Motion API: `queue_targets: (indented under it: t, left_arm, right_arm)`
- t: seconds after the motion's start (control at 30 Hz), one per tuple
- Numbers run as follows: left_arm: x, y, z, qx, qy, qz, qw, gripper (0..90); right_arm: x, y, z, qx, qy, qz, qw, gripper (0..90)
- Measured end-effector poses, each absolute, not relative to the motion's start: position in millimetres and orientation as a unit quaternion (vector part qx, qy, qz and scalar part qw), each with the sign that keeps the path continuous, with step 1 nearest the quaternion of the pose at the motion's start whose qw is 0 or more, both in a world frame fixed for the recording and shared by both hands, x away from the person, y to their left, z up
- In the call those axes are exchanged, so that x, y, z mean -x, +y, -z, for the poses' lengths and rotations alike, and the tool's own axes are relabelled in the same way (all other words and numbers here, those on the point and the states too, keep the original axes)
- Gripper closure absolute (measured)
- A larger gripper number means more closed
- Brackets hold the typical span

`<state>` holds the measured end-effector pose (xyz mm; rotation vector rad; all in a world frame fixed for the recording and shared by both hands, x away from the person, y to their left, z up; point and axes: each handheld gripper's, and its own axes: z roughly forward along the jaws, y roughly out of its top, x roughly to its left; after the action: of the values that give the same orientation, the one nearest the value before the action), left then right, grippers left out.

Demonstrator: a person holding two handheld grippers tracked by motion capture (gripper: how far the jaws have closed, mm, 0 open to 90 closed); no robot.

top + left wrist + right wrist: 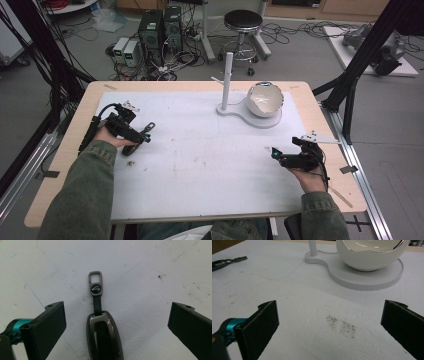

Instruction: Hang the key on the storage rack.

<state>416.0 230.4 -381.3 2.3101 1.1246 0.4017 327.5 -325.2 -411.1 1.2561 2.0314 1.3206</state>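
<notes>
Left gripper view: left gripper (116, 327) jaws wide, straddling the dark grey metal key fob (103, 336) on the white-covered counter (150, 277).
Probably grasp next: centre on the fob body, close squarely; right gripper (329, 327) jaws wide, holding nothing.

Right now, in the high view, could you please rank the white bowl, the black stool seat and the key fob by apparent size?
1. White bowl and black stool seat: look alike, and the stool stands farther off, so unranked.
2. Key fob: clearly smallest, lying by the left gripper.

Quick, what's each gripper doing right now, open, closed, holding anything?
Left gripper: open, holding nothing; the key fob lies on the mat between its jaws, untouched.
Right gripper: open, empty, over bare mat.
</notes>
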Motion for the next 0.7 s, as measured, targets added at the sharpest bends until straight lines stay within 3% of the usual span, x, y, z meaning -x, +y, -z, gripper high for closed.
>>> queue_targets:
  t: [0.2,0.7]
  left_arm:
    - [-428.3,231.4,379.3,-0.858,0.425,-0.108,0.266,3.1]
    - [-467.9,227.4,389.4,-0.881,0.426,-0.055,0.2,7.0]
  right_arm:
    - [-326.7,-324.9,410.7,-0.449,0.729,-0.475,0.205,0.6]
    - [-326.8,-323.7,410.5,-0.446,0.731,-0.474,0.205,0.6]
